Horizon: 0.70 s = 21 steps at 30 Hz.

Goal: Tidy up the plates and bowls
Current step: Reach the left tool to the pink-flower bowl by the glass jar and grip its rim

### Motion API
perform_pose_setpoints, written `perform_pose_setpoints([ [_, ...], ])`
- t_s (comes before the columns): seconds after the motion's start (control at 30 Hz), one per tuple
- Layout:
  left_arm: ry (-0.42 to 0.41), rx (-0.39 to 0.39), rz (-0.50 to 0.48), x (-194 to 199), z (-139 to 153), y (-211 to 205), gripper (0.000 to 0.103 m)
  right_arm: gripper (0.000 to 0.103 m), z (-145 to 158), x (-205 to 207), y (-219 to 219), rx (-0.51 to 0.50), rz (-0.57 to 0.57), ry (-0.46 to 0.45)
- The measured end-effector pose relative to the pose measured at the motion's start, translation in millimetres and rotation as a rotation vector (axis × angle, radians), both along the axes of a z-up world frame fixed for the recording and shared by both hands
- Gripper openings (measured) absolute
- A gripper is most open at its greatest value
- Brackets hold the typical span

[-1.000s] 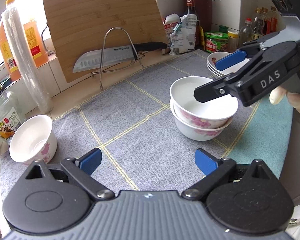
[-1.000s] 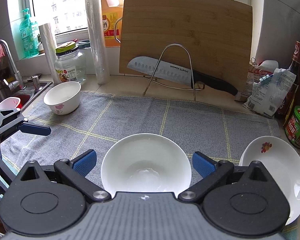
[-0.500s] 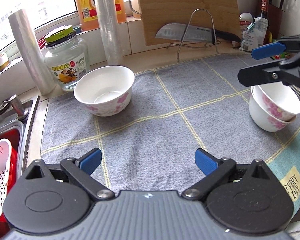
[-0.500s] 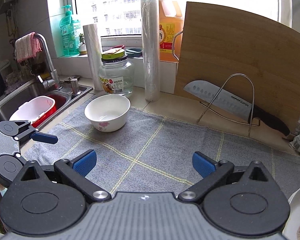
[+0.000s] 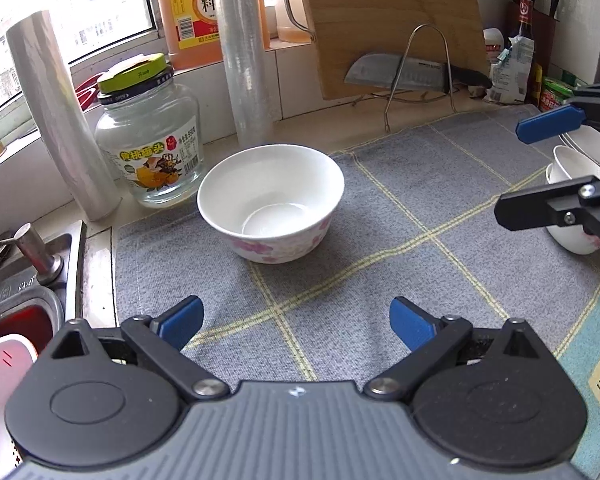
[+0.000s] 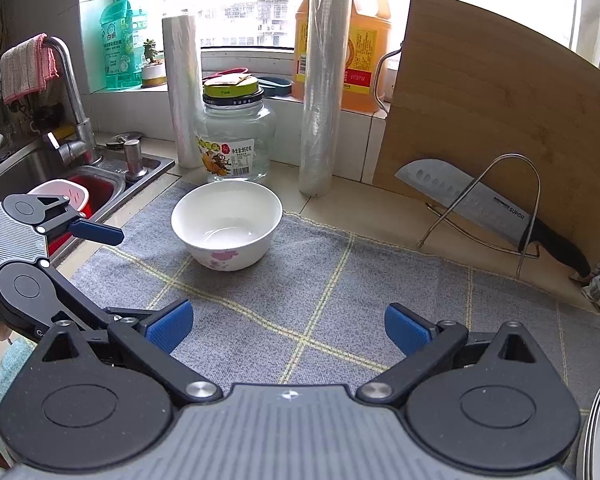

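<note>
Left gripper (image 5: 296, 322) gapes wide and empty over the grey mat (image 5: 380, 248); the flowered bowl (image 5: 271, 202) stands at twelve o'clock. Right gripper (image 6: 286, 326) is likewise wide; stacked bowls (image 5: 572, 204) sit at three o'clock.

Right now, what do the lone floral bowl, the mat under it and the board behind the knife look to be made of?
The bowl looks like glazed ceramic or porcelain: glossy white with window glare inside and pink flower prints. The mat seems to be woven fabric: matte grey, speckled weave, pale yellow grid lines. The board looks like bamboo or wood: tan, with fine grain, satin finish.
</note>
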<state>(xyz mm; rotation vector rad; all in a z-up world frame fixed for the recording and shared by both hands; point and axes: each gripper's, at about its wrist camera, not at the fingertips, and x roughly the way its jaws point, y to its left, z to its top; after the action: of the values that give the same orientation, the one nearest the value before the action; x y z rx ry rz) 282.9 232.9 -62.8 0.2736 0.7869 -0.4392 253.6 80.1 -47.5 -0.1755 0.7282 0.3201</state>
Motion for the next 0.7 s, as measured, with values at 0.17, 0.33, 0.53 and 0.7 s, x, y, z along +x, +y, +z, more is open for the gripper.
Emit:
perform_pose_setpoints([
  [0.17,-0.007,-0.007,-0.020,12.7,-0.2,8.5,0.099,0.103,-5.8,13.3,12.9,-0.023,-0.001,0.014],
  [0.33,0.003,-0.026,-0.008,30.3,9.2,21.2,0.099,0.103,-16.4,28.0,27.1,-0.052,0.018,0.033],
  [0.53,0.007,-0.024,0.005,55.4,27.6,24.7,0.099,0.103,-33.3,40.6,47.9,-0.080,0.056,0.044],
  [0.7,0.021,-0.027,0.000,75.4,32.0,17.1,0.099,0.103,-45.2,49.2,68.4,-0.095,0.083,0.028],
])
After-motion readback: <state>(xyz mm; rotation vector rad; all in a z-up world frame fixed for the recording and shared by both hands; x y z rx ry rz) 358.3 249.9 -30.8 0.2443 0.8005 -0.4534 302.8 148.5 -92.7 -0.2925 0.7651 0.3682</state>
